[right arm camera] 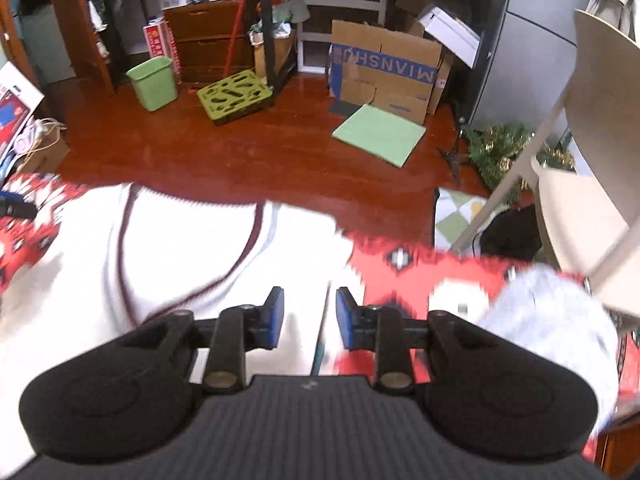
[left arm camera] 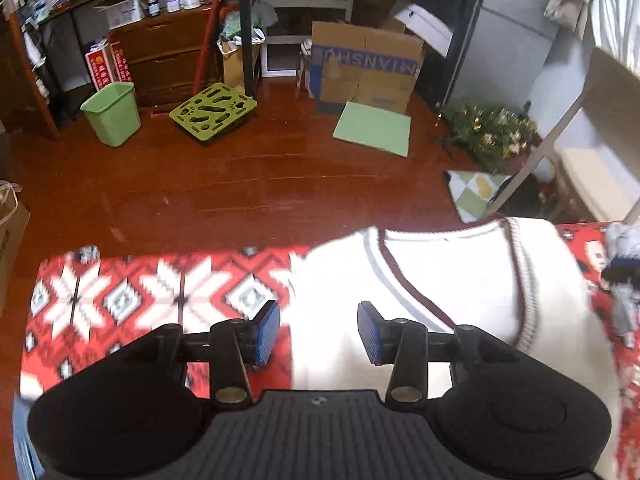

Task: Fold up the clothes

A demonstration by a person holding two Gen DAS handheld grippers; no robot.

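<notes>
Box [left arm camera: 366,68] lettering (upside down) reads MIANSH — partly hidden.

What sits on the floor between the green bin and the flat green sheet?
A lime-green perforated tray lies between the green bin and the flat green sheet, clearest in the left wrist view.

Ribbed cream knit vest [left arm camera: 460,292] on patterned woven cloth [left arm camera: 140,300]; glossy wooden floor [left arm camera: 260,176].

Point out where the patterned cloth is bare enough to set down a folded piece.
Free: red patterned cloth left of the white vest, up to its far edge. Crowded: the right end, between vest and grey garment.
</notes>
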